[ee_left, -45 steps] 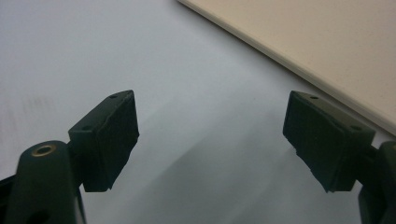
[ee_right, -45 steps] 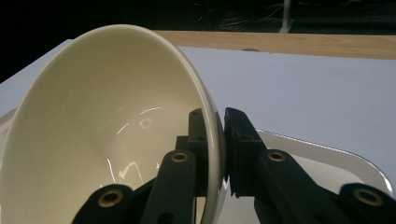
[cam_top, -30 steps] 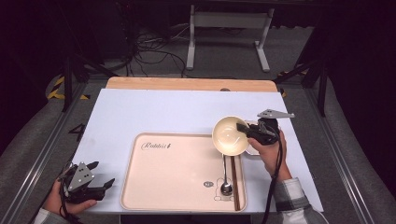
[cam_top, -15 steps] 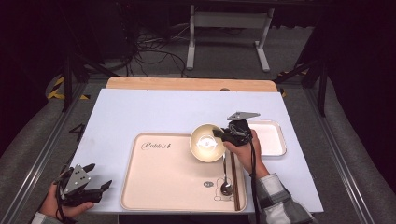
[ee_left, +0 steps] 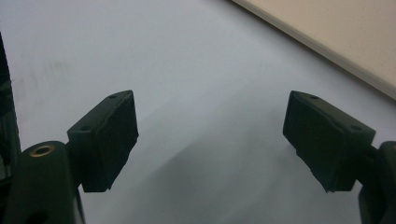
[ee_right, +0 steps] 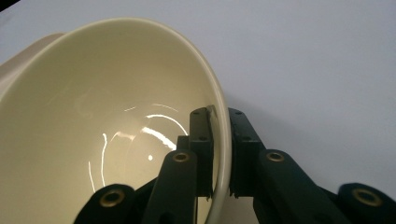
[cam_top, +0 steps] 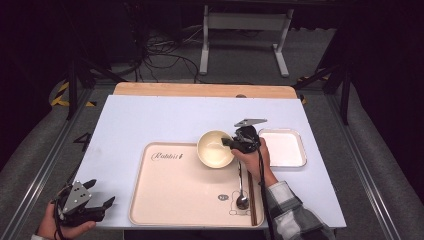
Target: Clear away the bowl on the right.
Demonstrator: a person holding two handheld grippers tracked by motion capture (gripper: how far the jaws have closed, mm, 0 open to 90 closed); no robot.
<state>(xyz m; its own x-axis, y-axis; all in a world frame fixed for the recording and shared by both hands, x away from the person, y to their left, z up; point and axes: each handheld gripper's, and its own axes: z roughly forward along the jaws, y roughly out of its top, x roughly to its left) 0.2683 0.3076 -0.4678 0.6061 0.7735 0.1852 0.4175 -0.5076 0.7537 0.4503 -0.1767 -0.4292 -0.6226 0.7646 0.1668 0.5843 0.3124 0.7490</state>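
Currently the bowl (cam_top: 215, 148) is clamped by its rim in the right gripper (cam_top: 235, 144) at frame centre, over the tray's (cam_top: 175, 200) upper right corner; the empty, wide-open left gripper (cam_top: 97, 200) sits lower left.

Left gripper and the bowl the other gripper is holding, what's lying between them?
In the high view, between the left gripper and the bowl lies a bare stretch of the beige tray, apart from its printed word.

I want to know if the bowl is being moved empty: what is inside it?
The bowl, clamped at its rim by the right tongs, shows bare, glossy cream walls inside, with only light reflections. One jaw covers a strip of the inner wall, and the lowest part lies out of frame.
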